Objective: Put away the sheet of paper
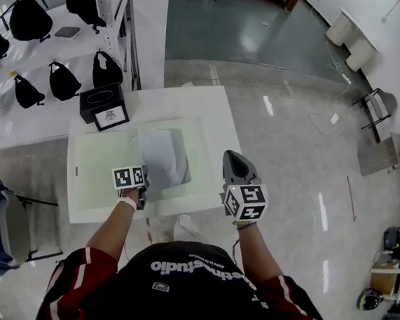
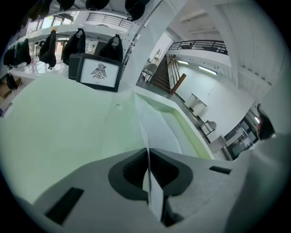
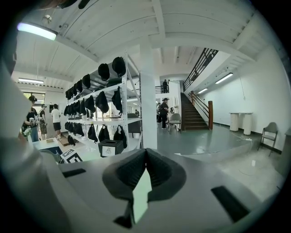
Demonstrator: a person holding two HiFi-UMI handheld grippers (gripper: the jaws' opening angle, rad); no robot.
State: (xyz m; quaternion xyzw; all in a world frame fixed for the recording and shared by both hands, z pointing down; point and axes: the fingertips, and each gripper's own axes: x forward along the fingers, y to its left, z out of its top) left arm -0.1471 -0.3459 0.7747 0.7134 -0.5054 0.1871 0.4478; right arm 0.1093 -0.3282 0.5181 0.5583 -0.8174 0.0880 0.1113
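Both are closed: the left tongs (image 2: 148, 154) pinch the sheet of paper (image 1: 163, 158), the right tongs (image 3: 145, 152) hold nothing.

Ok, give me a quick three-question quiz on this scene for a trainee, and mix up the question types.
1. Multiple choice: what is the left gripper clamped on?
A) a tissue
B) the sheet of paper
C) nothing
2. True or false: the black box stands on top of the sheet of paper.
3. Fill in: the sheet of paper lies on a pale ___ mat.

Key:
1. B, a thin edge of the sheet runs between its closed jaws.
2. False, the box stands apart from the sheet, towards the table's far left corner.
3. Green.
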